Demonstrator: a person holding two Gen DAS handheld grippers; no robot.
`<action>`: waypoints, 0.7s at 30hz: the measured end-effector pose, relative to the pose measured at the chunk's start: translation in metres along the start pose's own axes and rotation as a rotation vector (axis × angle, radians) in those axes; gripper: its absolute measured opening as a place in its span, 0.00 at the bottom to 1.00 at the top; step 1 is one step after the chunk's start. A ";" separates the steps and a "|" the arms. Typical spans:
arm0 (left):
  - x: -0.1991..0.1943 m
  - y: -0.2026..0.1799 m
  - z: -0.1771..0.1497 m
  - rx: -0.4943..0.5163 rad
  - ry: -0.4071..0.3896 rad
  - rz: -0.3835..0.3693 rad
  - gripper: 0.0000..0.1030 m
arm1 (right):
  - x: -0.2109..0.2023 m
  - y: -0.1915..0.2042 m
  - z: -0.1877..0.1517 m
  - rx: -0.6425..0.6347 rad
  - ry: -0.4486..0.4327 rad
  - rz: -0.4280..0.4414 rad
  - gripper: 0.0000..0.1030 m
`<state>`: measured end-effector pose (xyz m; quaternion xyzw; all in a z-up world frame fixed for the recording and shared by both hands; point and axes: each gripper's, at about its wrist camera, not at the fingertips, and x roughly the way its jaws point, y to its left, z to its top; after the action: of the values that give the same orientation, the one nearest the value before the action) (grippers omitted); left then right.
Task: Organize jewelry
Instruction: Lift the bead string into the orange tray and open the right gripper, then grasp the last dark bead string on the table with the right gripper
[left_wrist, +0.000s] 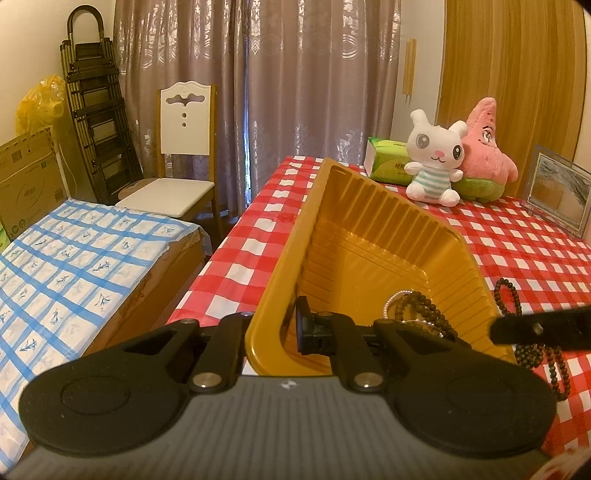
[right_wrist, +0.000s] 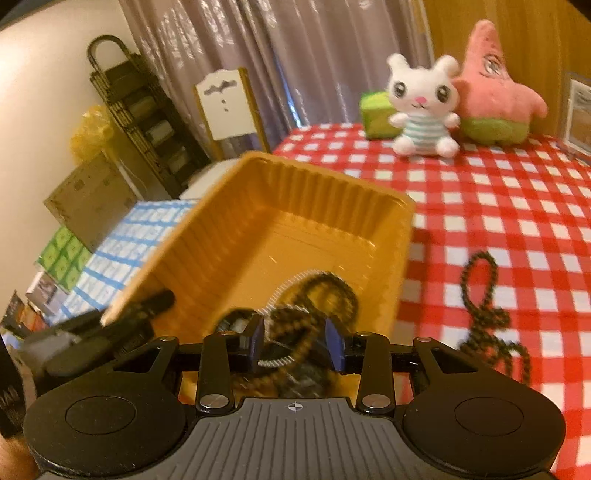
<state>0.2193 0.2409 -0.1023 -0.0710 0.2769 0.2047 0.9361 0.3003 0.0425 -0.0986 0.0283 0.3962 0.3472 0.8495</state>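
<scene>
I'm clamping L gripper (left_wrist: 273, 328) on tray (left_wrist: 369, 221) wall to steady it, R gripper (right_wrist: 295, 345) fingers apart w/ dark beads (right_wrist: 314, 295) lying between them.

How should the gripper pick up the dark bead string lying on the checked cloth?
Come straight down from above onto the dark bead string, at the bunched coils near its middle. It lies flat and limp on the tablecloth, right of the yellow tray, so nothing gives side access; probably the thickest bunch gives the pads most to pinch.

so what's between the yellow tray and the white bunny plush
Only bare red-checked tablecloth lies between the yellow tray and the white bunny plush; the right wrist view shows it most clearly.
</scene>
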 end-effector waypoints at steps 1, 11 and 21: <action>0.001 0.000 0.001 -0.001 0.000 0.001 0.08 | -0.002 -0.004 -0.003 0.003 0.005 -0.012 0.37; 0.001 0.001 0.001 0.002 -0.001 0.002 0.09 | -0.018 -0.069 -0.029 0.076 0.034 -0.171 0.59; 0.001 0.002 0.001 0.002 -0.002 0.004 0.09 | -0.010 -0.116 -0.030 0.045 0.028 -0.257 0.70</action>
<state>0.2194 0.2437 -0.1021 -0.0692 0.2765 0.2061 0.9361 0.3408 -0.0579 -0.1502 -0.0085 0.4161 0.2269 0.8805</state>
